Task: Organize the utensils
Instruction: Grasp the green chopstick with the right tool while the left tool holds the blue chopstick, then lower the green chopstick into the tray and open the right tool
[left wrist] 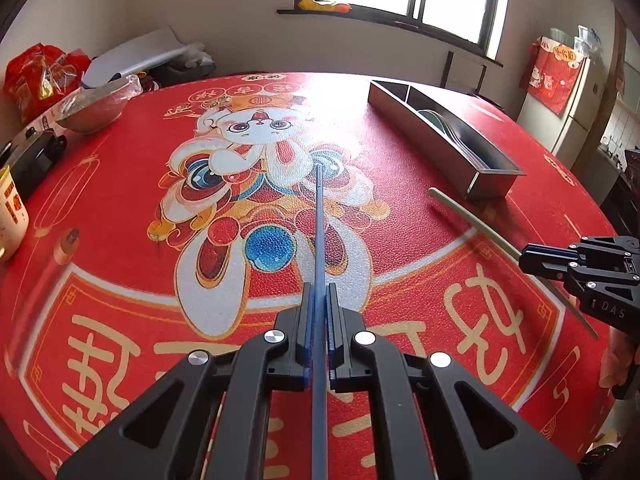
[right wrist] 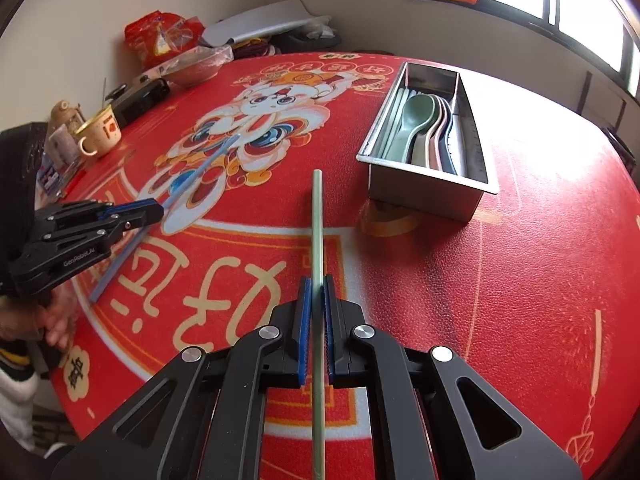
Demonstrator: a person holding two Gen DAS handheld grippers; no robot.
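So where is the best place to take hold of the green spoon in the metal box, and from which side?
Grip the green spoon by its bowl edge, coming from above. It lies along the metal box with its handle packed beside the other spoons and pale chopsticks, so the walls seem to block any side approach. Both grippers are full now, so one must first let go.

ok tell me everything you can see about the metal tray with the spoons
The metal tray is a long, narrow, shiny box with straight walls and an open top, split by a divider into two lengthwise compartments. It sits flat on the red tablecloth, on the window side. One compartment holds several spoons, green, pink and dark blue, nested together, beside pale chopsticks. Neither gripper touches it.
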